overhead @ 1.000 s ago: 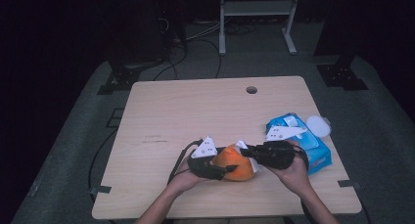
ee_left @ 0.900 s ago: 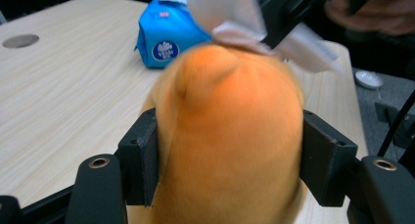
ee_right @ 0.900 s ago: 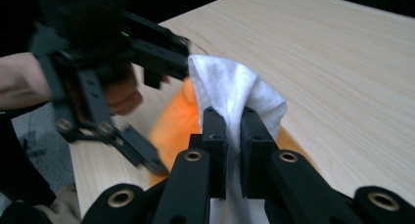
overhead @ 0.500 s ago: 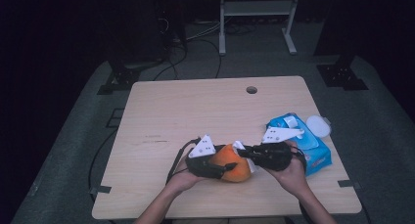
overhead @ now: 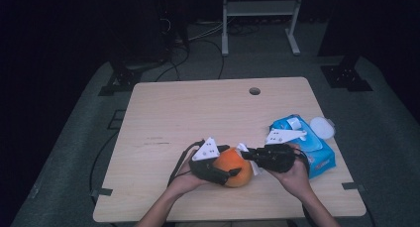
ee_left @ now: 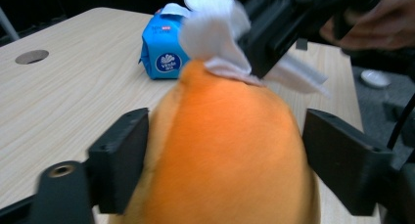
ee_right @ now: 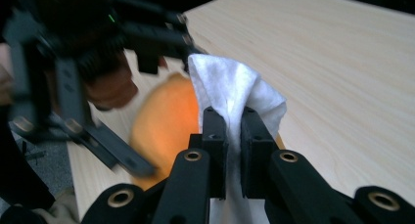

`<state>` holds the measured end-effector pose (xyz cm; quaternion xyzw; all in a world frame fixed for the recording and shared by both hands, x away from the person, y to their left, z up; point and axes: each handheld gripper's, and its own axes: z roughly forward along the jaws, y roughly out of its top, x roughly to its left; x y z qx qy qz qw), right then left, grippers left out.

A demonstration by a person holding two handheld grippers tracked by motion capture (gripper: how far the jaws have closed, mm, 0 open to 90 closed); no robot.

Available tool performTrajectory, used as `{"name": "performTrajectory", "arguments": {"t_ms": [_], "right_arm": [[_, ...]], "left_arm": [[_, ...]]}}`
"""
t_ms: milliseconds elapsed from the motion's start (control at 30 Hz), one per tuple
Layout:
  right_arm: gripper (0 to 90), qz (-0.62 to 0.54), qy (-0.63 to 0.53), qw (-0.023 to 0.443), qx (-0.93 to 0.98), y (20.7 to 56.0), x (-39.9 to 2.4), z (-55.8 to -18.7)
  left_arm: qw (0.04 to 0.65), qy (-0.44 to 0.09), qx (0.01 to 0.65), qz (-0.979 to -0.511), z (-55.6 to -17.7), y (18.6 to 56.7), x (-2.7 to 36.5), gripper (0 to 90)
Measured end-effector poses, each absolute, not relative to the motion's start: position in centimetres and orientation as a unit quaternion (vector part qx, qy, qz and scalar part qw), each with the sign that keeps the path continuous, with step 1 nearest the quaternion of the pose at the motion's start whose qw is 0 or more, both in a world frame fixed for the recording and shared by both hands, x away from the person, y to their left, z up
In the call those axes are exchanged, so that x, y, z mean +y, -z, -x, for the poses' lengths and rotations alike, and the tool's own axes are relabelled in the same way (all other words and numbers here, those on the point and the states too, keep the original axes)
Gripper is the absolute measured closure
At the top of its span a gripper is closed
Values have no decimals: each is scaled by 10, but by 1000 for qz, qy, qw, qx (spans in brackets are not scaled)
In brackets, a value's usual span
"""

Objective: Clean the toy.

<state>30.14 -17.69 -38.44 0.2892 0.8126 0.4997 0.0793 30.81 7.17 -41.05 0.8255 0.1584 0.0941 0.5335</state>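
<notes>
An orange (overhead: 232, 166) sits near the front edge of the table (overhead: 198, 113), held between the jaws of my left gripper (overhead: 218, 170). In the left gripper view the orange (ee_left: 225, 150) is pressed on both sides by the black pads (ee_left: 122, 155). My right gripper (overhead: 253, 155) is shut on a white wet wipe (ee_right: 235, 94) and holds it against the top of the orange (ee_right: 166, 121). The wipe (ee_left: 215, 31) lies bunched on the fruit's upper side.
A blue pack of wet wipes (overhead: 304, 140) lies at the right of the table, with a white round lid (overhead: 322, 125) beside it. A cable hole (overhead: 254, 91) is at the back of the table. Dark stands and cables cover the floor behind.
The right gripper with the wipe has shifted slightly over the orange. The left gripper and the orange have stayed almost in place.
</notes>
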Motion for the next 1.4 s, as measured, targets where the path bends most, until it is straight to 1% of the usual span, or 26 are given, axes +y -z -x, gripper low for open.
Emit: {"name": "performTrajectory", "arguments": {"t_ms": [67, 100, 200, 233, 300, 333, 433, 467, 500, 567, 633, 667, 733, 800, 933, 967, 1000, 1067, 1100, 1133, 1167, 1200, 1300, 1333, 1400], "right_arm": [[825, -298, -497, 73, 812, 389, -180, -304], [825, -301, -496, 72, 812, 391, -181, -305], [825, -304, -497, 70, 810, 392, -184, -306], [825, -307, -494, 71, 810, 392, -185, -307], [825, -307, -493, 72, 810, 392, -186, -308], [825, -306, -492, 77, 811, 390, -185, -307], [825, -294, -506, 82, 807, 381, -182, -300], [825, -282, -516, 77, 805, 377, -179, -298], [825, -271, -516, 81, 808, 375, -175, -296], [825, -260, -494, 105, 823, 373, -166, -290], [826, -261, -488, 110, 825, 377, -167, -292], [825, -268, -487, 111, 824, 379, -171, -294], [825, -287, -488, 117, 816, 381, -182, -299], [825, -300, -493, 117, 808, 382, -190, -302], [825, -297, -487, 121, 812, 383, -187, -299], [825, -291, -487, 123, 814, 383, -185, -297], [825, -280, -492, 113, 817, 381, -180, -293], [824, -260, -495, 103, 823, 380, -171, -288], [824, -243, -482, 113, 834, 380, -162, -282], [825, -238, -476, 126, 837, 379, -161, -281], [825, -242, -477, 124, 836, 378, -163, -282], [825, -248, -480, 126, 832, 377, -168, -285], [824, -287, -476, 151, 818, 377, -191, -298], [824, -299, -474, 152, 814, 380, -200, -303], [824, -319, -480, 134, 806, 385, -212, -308]], "left_arm": [[533, -86, 167, -825, -313, 411, 79, 110], [534, -78, 171, -824, -315, 412, 83, 93], [535, -66, 180, -823, -320, 415, 90, 83], [538, -44, 185, -821, -324, 419, 92, 92], [541, -36, 180, -821, -324, 422, 92, 176], [541, -41, 174, -822, -322, 424, 88, 215], [547, -54, 183, -815, -318, 425, 80, 246], [550, -59, 186, -812, -316, 425, 76, 247], [551, -62, 182, -812, -314, 424, 71, 245], [549, -66, 170, -816, -312, 421, 68, 202], [559, -50, 171, -810, -315, 422, 74, 149], [568, -35, 179, -803, -318, 425, 78, 139], [557, -23, 198, -806, -323, 432, 81, 110], [552, -17, 195, -811, -324, 440, 77, 138], [555, -31, 200, -807, -323, 441, 73, 242], [554, -36, 207, -805, -323, 440, 73, 242], [554, -42, 211, -804, -323, 441, 73, 272], [555, -46, 216, -802, -322, 441, 73, 302], [554, -44, 216, -803, -322, 441, 73, 312], [554, -44, 214, -803, -321, 441, 74, 318], [555, -44, 214, -803, -321, 441, 74, 324], [555, -43, 212, -803, -321, 441, 74, 326], [554, -48, 199, -807, -319, 441, 72, 324], [555, -50, 196, -807, -319, 440, 72, 316], [562, -49, 191, -803, -319, 440, 70, 260]]}}
